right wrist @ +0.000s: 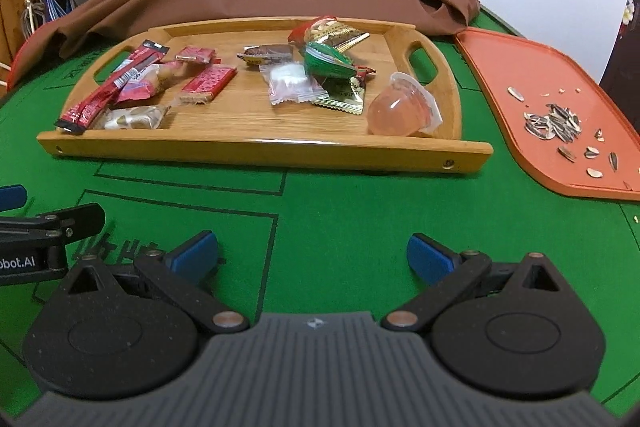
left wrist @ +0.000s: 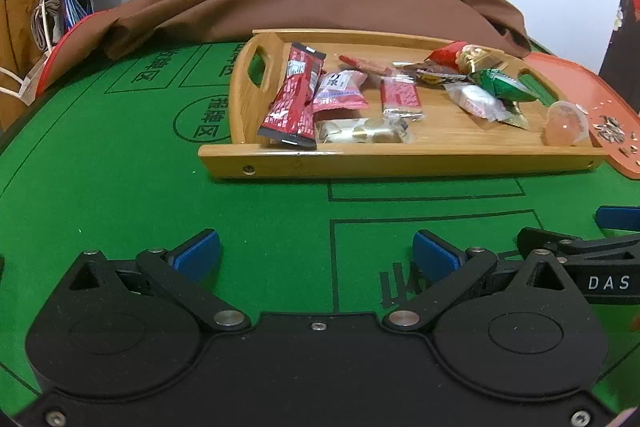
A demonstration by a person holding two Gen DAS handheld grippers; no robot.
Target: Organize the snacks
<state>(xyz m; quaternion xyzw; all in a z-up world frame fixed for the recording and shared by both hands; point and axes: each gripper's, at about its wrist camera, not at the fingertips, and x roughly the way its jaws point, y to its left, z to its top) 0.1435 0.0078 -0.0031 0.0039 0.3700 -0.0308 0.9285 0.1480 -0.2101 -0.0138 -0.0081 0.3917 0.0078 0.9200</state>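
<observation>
Above the green tabletop [right wrist: 340, 195], left gripper [left wrist: 316, 251] and right gripper [right wrist: 312, 253] side by side, blue fingers [right wrist: 196, 253] spread wide and holding nothing, short of the wooden tray [right wrist: 256, 147] with wrapped snacks [right wrist: 208, 83] and jelly cup [right wrist: 404, 107], sunflower seeds [right wrist: 554, 121] on the orange tray [right wrist: 520, 67] just right of it.

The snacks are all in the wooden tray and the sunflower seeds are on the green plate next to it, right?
Almost. The snacks do lie in the wooden tray, and the sunflower seeds are on a plate beside it, but that plate is orange, not green. The green you see is the table cover. The right wrist view shows it best.
</observation>
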